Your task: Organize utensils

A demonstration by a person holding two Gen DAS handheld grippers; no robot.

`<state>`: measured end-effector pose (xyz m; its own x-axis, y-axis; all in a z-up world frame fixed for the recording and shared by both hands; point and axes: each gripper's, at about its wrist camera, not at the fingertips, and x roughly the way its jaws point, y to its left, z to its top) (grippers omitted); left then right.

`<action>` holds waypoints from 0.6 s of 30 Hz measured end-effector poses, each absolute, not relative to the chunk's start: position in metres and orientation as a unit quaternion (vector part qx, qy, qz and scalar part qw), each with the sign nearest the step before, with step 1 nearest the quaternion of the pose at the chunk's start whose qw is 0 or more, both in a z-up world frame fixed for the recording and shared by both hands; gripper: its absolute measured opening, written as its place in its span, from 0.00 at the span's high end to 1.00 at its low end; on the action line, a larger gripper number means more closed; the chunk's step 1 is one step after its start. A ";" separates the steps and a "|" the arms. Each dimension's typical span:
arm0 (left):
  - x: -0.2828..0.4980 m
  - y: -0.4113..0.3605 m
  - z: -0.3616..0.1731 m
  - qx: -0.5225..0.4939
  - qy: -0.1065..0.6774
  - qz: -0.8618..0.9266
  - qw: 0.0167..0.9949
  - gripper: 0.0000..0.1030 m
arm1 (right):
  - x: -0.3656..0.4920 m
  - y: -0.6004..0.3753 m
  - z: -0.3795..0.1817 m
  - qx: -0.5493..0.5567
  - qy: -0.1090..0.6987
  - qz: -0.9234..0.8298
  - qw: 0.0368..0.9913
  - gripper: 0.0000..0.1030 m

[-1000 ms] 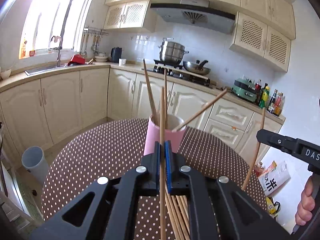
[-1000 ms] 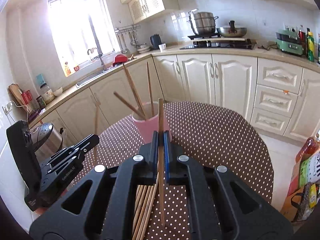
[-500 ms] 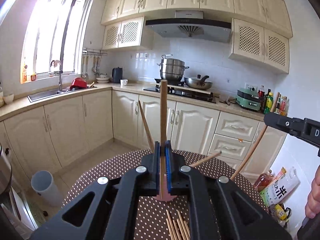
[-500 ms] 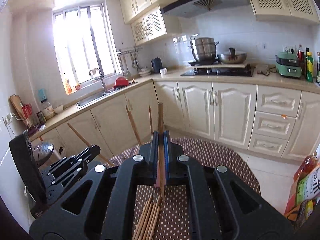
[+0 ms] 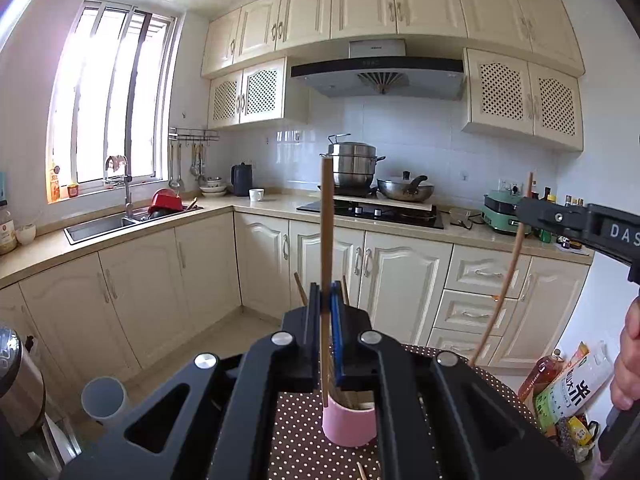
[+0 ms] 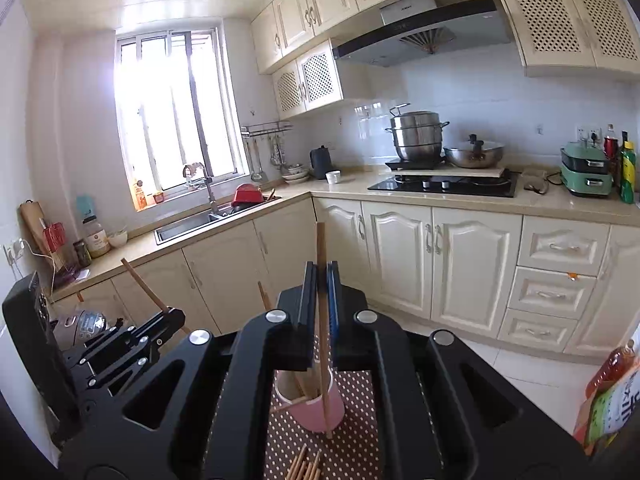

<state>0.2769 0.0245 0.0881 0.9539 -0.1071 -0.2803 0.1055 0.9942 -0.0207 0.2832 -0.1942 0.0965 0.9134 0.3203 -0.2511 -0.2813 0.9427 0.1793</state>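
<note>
Left wrist view, nearest part first: shows the left gripper [image 5: 326, 300] clamped tight on one wooden chopstick [image 5: 326, 220]. Stands almost upright, long axis vertical, top end toward the range hood, lower end down at the left rim of the pink cup [image 5: 348, 424]. Had the cup ahead of the fingers one second ago; has been lifted and tipped since, so now looks down on the cup on the dotted table [image 5: 296, 432]. Means, probably, nearly ready for release into the cup.

Right wrist view, same order: shows the right gripper [image 6: 320, 280] also closed on a second chopstick [image 6: 320, 248], upright too, thin end down. Seems to hang in front of the cup wall, not yet over the opening, so needs a small push forward. Already holds several sticks inside the cup. Leaves a loose bundle of chopsticks [image 6: 304, 466] lying on the table, nearer than the cup.
</note>
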 end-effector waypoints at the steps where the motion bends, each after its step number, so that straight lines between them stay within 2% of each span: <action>1: 0.280 0.023 0.090 -0.002 0.145 -0.055 0.988 0.94 | 0.288 -0.191 0.098 0.066 0.138 0.154 0.976 0.94; 9: 0.311 0.017 0.094 -0.010 0.155 -0.076 0.985 0.94 | 0.325 -0.179 0.092 0.056 0.147 0.166 0.974 0.97; 14: 0.316 0.020 0.077 0.000 0.158 -0.077 0.984 0.94 | 0.338 -0.186 0.054 0.037 0.187 0.153 0.970 0.94; 15: 0.315 0.022 0.074 -0.003 0.163 -0.082 0.983 0.94 | 0.342 -0.191 0.043 0.041 0.205 0.144 0.967 0.89; 16: 0.314 0.024 0.071 -0.006 0.166 -0.085 0.982 0.94 | 0.348 -0.200 0.029 0.052 0.230 0.129 0.963 0.65; 17: 0.312 0.027 0.068 -0.007 0.168 -0.086 0.982 0.94 | 0.350 -0.208 0.021 0.060 0.241 0.121 0.961 0.29; 18: 0.309 0.029 0.065 -0.006 0.170 -0.084 0.982 0.94 | 0.349 -0.216 0.013 0.069 0.241 0.112 0.962 0.26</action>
<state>0.3092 0.0287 0.0654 0.9284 -0.1666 -0.3321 0.1622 0.9859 -0.0411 0.3490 -0.2159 0.0127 0.8586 0.2494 -0.4479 -0.1826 0.9652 0.1874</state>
